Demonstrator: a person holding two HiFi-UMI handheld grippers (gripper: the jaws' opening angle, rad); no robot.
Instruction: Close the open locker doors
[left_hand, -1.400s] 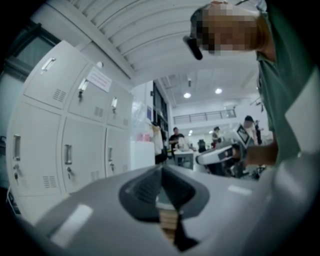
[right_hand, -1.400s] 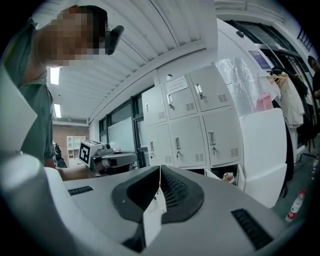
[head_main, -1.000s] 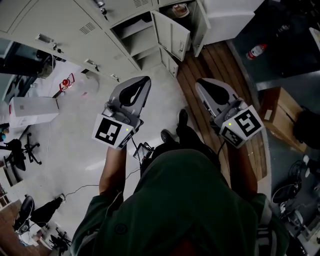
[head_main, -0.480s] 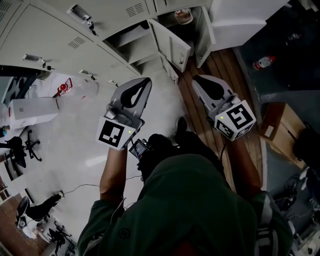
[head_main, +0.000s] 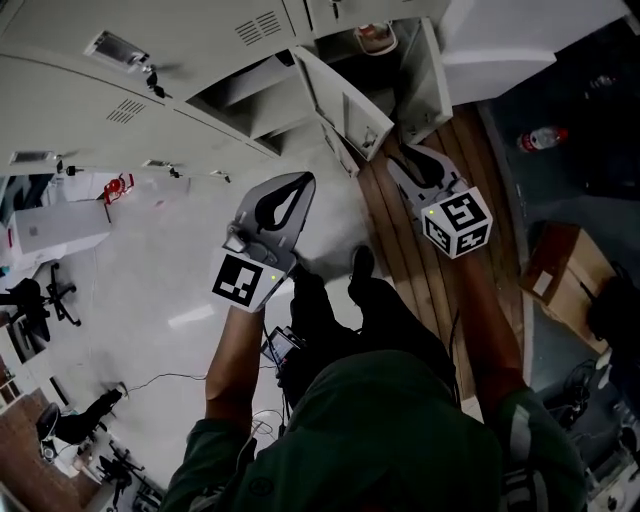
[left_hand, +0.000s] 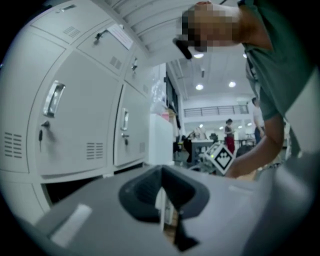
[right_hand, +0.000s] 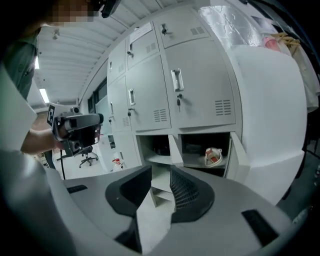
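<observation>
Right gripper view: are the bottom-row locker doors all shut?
No, the bottom left door and the bottom right door both stand swung open.

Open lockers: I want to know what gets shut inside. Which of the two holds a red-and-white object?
The right-hand open locker, next to the big white cabinet: the red-and-white object sits in it. The left one has none.

Open-plan office (or lab): grey lockers (right_hand: 195, 85), swivel chair (right_hand: 88, 156).

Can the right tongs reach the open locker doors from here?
Probably yes: the right tongs, jaws opening and empty, face the open doors with only bare floor in between.
</observation>
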